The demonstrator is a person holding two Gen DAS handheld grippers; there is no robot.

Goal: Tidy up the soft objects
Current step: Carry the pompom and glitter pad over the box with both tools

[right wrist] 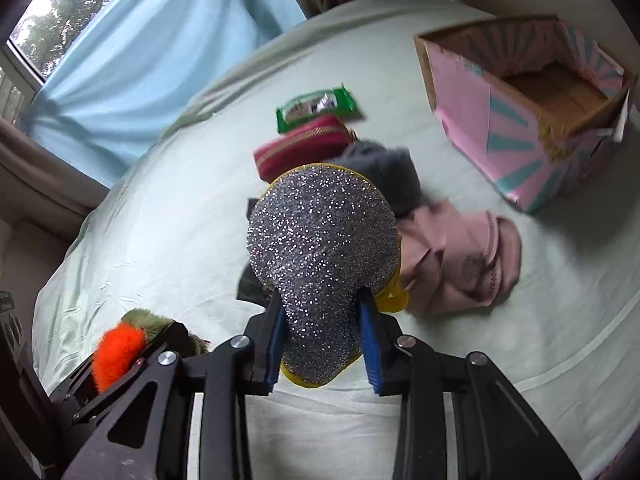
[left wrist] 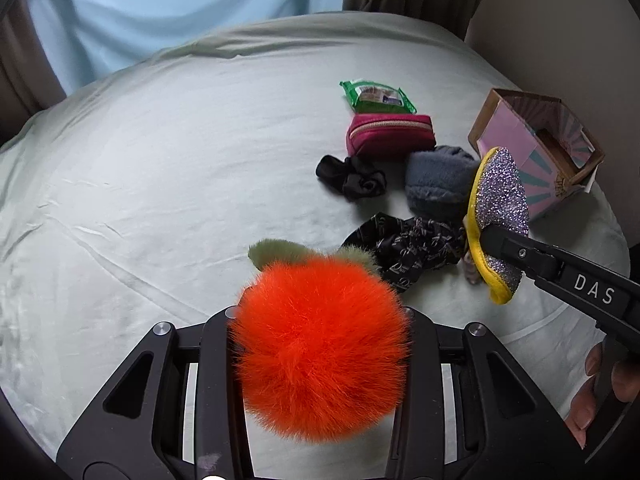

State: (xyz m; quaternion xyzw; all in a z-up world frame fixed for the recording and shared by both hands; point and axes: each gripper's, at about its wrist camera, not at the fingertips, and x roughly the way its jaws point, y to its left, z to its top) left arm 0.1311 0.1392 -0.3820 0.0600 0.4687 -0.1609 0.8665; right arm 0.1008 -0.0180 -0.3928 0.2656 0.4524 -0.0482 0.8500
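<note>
While gripped, pompom (left wrist: 320, 348) between left fingers (left wrist: 218, 344)

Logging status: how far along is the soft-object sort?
Done: nothing visibly; the pink box looks empty. In hand: left gripper holds the orange pompom, right gripper the glitter pad. Left on the bed: black scrunchie, grey fuzzy item, patterned scrunchie, pink cloth, red pouch, green packet.

Left gripper (left wrist: 320, 320) fingertips buried in the orange pom-pom (left wrist: 322, 350); grip line unseen. Glitter pad (right wrist: 320, 264) hides most of the grey plush (right wrist: 384, 172) and the dark patterned fabric (right wrist: 250, 286). Cardboard box (right wrist: 472, 92) motion-blurred. Green packet (right wrist: 316, 107) print illegible.
</note>
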